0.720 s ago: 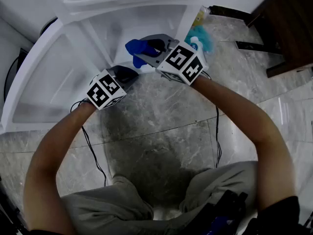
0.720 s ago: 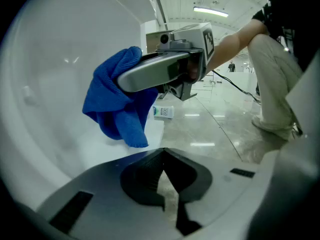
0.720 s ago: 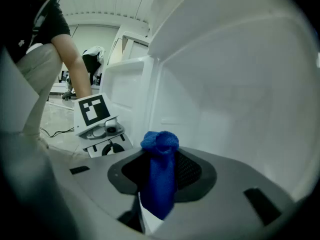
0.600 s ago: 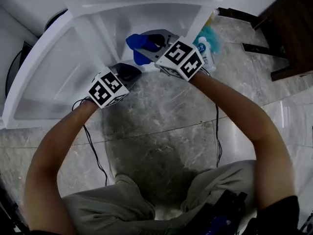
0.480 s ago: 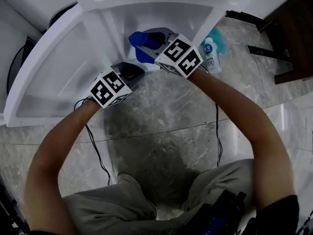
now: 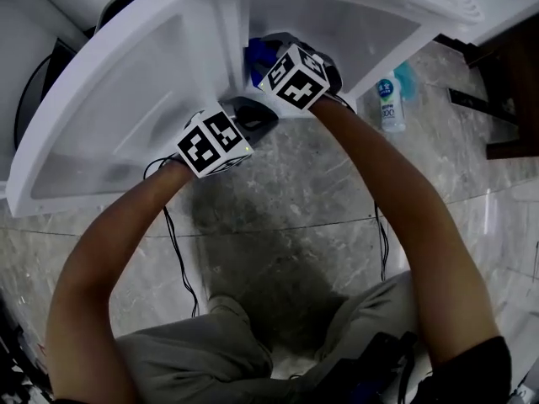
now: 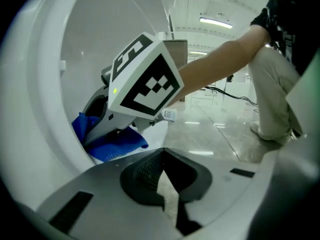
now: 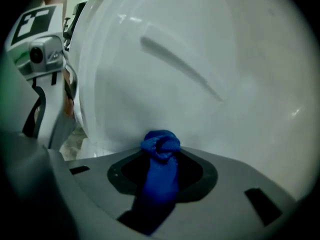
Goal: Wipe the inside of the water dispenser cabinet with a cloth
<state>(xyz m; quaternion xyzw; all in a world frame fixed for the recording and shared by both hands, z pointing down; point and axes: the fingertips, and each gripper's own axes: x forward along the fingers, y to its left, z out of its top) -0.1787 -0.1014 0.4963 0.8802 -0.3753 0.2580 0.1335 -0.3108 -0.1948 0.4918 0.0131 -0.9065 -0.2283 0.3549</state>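
Observation:
The white water dispenser cabinet [image 6: 354, 25] stands open, its door [image 6: 109, 116] swung out to the left. My right gripper [image 6: 259, 59] reaches inside the cabinet, shut on a bunched blue cloth [image 8: 161, 156] that presses against the white inner wall [image 8: 200, 64]. The same cloth [image 7: 112, 145] shows in the left gripper view under the right gripper's marker cube [image 7: 146, 79]. My left gripper [image 6: 257, 114] hovers at the cabinet's front lower edge, just below and left of the right one. Its jaws [image 7: 162, 184] are shut with nothing between them.
A small white-labelled bottle [image 6: 388, 103] and a teal object [image 6: 407, 78] lie on the marble floor right of the cabinet. Dark wooden furniture [image 6: 514, 99] stands further right. Cables [image 6: 181, 259] trail over the floor by the person's knees.
Both grippers have moved forward toward the cabinet. The right one carried the blue cloth deeper inside, against the wall; the left one came up to the cabinet's front edge.

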